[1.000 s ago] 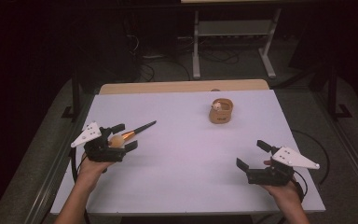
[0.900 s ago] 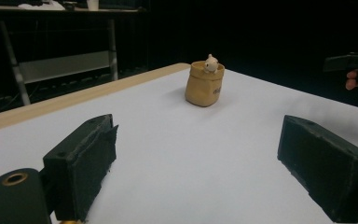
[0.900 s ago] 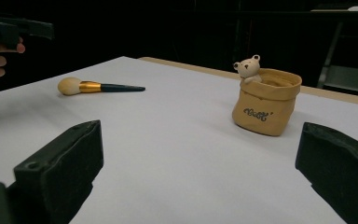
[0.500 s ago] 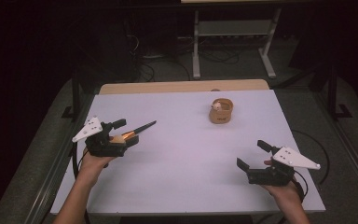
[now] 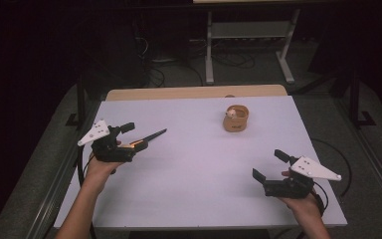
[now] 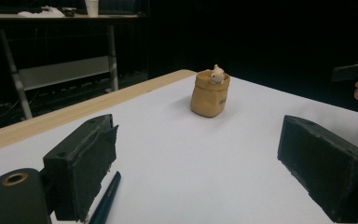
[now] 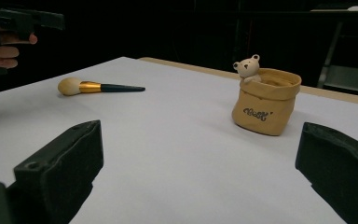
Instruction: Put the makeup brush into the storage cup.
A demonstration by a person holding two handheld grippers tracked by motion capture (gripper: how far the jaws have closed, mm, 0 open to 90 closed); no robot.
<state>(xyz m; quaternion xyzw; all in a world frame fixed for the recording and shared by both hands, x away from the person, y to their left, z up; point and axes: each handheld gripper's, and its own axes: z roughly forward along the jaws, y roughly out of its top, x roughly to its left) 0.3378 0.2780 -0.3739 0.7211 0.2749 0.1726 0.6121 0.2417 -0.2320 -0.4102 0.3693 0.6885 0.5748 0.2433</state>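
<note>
The makeup brush [image 5: 144, 141] lies flat on the table's [image 5: 189, 189] left side, just under the left gripper [image 5: 122, 135], whose jaws stand apart. The right gripper [image 5: 268, 167] waits near right, jaws apart too. A careless pinch might roll the slim handle away (toward the far bear pouch [image 5: 236, 118]).

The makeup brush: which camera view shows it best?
The right gripper view: the makeup brush lies whole on the table, bristles, gold ferrule and dark handle clear. The high view shows it partly under the left tongs. The left gripper view shows just its handle tip.
</note>
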